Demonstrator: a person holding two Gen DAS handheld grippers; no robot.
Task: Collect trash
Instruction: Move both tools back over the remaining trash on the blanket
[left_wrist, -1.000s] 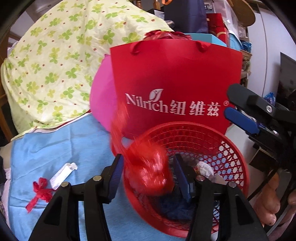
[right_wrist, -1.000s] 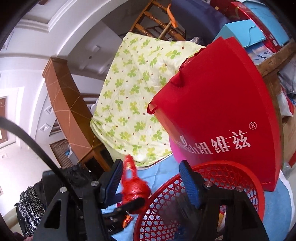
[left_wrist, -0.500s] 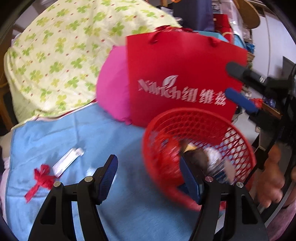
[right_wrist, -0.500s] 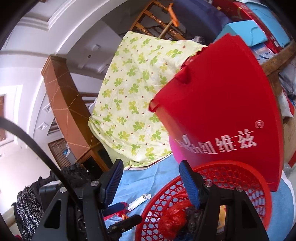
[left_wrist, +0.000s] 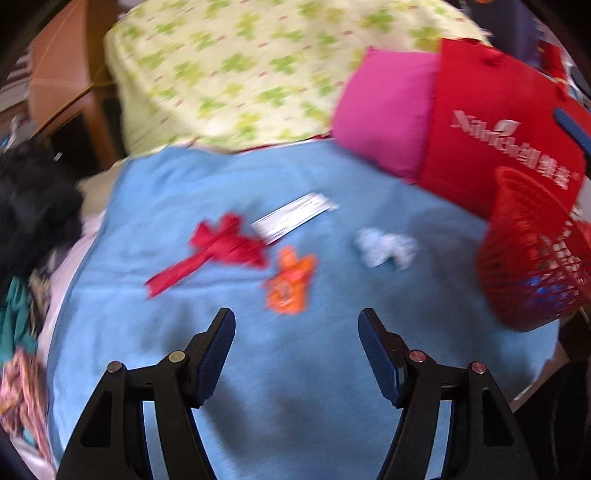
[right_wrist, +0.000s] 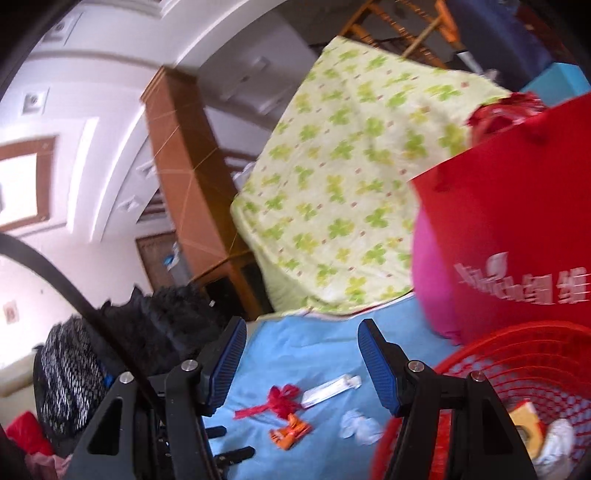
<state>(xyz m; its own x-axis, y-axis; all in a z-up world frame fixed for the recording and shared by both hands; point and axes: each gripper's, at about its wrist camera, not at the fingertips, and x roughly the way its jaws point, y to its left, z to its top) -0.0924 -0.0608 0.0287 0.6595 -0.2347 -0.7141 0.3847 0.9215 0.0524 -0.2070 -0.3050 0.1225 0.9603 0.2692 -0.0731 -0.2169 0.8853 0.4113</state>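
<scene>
While the left tongs (left_wrist: 295, 343) hang empty over the blue cloth (left_wrist: 258, 387), the pickings wait ahead.
Left view, tongs: apart, nothing between the pads.
Left view, trash: red ribbon bow (left_wrist: 218, 251), white wrapper (left_wrist: 295, 218), orange packet (left_wrist: 291, 280) and crumpled white tissue (left_wrist: 384, 251), all loose on the cloth.
Left view, basket: red mesh basket (left_wrist: 524, 258) off to the right, in front of the red paper bag (left_wrist: 498, 125).
Left view, best move: likely the orange packet, nearest; drop one pad on each side and pinch low, or the cloth bunches up.
Right view, tongs: right tongs (right_wrist: 299, 362) apart too, empty, raised beside the basket (right_wrist: 517, 354).
Right view, basket contents: a few scraps already inside.
Right view, caution: blur here; steady the hand before closing.
</scene>
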